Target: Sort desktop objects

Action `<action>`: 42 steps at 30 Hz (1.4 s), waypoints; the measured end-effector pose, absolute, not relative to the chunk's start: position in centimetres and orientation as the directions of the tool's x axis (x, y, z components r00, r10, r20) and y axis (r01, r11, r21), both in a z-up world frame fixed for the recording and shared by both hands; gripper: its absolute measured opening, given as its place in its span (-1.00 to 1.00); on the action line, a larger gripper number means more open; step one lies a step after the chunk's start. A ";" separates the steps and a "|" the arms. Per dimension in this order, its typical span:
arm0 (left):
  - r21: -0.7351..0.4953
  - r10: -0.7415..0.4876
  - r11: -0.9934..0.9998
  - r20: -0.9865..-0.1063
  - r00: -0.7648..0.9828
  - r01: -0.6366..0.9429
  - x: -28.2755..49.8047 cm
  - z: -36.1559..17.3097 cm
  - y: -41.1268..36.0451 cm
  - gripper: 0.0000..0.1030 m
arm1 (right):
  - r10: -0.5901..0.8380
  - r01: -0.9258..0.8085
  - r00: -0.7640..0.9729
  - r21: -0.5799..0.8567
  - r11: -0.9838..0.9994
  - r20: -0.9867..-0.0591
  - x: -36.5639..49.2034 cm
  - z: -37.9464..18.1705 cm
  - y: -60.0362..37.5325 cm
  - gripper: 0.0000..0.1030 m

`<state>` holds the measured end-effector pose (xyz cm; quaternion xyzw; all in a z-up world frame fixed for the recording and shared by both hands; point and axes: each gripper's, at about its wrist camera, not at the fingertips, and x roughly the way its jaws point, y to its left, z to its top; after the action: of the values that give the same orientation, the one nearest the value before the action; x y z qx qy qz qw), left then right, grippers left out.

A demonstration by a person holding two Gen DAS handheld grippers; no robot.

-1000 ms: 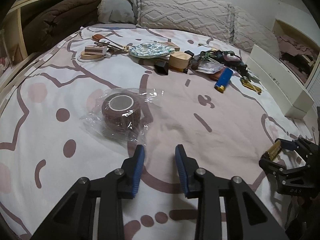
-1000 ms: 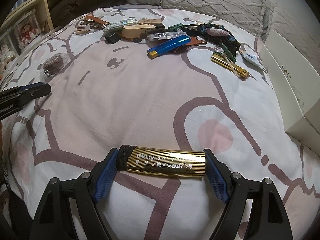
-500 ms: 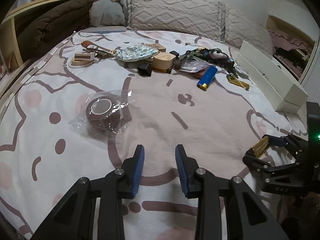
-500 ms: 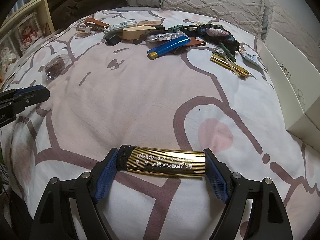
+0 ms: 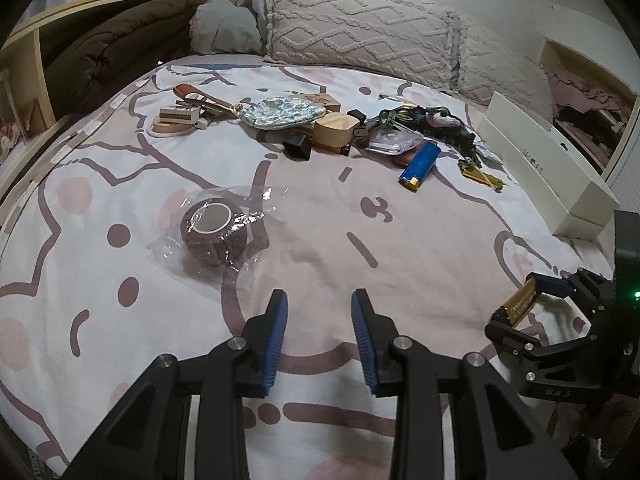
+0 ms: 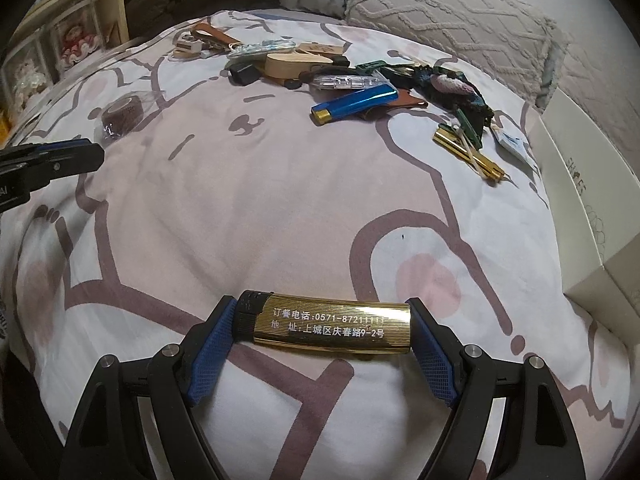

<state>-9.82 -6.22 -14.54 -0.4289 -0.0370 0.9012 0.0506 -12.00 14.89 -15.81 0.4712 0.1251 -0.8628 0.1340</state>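
Bedsheet with cartoon print point(image 5: 420, 248) carries the clutter; a gold lighter point(image 6: 332, 326) is being sorted out.

Right gripper point(image 6: 320, 344) is clamped endwise on the gold lighter, low at 6 o'clock in its view, well apart from the pile point(image 6: 360, 80) at 12 o'clock. Left gripper point(image 5: 319, 320) hovers with fingers apart and nothing between them; the wrapped tape roll point(image 5: 214, 230) lies at 11 o'clock. I judge the lighter is in carrying; next it needs a set-down place, perhaps near the blue lighter point(image 6: 354, 104).

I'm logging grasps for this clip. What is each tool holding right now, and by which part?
The right tool holds a gold lighter lengthwise, one finger on each end. The left tool is open and holds nothing.
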 end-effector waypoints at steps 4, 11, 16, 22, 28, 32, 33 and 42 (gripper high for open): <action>-0.095 0.106 -0.994 -0.765 -0.636 -0.051 -9.7 -14.4 -6.2 -0.02 | -0.092 0.327 -0.523 -0.099 -0.940 -0.848 -12.1 -15.9 15.1 0.78; -0.100 0.088 -0.995 -0.752 -0.654 -0.020 -10.1 -13.9 -6.6 0.40 | -0.067 0.301 -0.517 -0.108 -0.948 -0.853 -12.3 -15.6 15.8 0.88; -0.104 0.086 -0.994 -0.737 -0.670 -0.013 -10.2 -13.4 -6.5 0.60 | -0.052 0.277 -0.522 -0.112 -0.954 -0.852 -12.0 -15.3 16.6 0.88; -0.122 0.079 -0.992 -0.715 -0.695 0.013 -10.1 -12.8 -7.0 0.77 | -0.073 0.227 -0.501 -0.050 -0.973 -0.862 -11.4 -15.2 18.1 0.88; -0.142 0.076 -0.989 -0.712 -0.698 0.037 -10.3 -12.8 -7.6 0.87 | -0.088 0.203 -0.493 -0.016 -0.979 -0.866 -10.2 -14.7 19.0 0.88; -0.144 0.080 -0.989 -0.710 -0.699 0.033 -10.4 -12.7 -7.8 1.00 | -0.110 0.181 -0.479 0.025 -0.983 -0.871 -9.6 -14.4 19.6 0.88; -0.146 0.082 -0.989 -0.711 -0.698 0.032 -10.5 -12.7 -7.8 1.00 | -0.118 0.179 -0.476 0.036 -0.983 -0.872 -9.4 -14.3 19.7 0.88; -0.152 0.035 -0.982 -0.717 -0.696 0.108 -11.0 -12.6 -10.9 1.00 | -0.138 0.228 -0.476 0.030 -0.973 -0.869 -9.0 -14.0 18.7 0.88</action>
<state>-11.03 -10.87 -12.59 -0.3893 -0.0916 0.9163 -0.0200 -8.97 18.69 -13.99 0.5007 0.0449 -0.8579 0.1065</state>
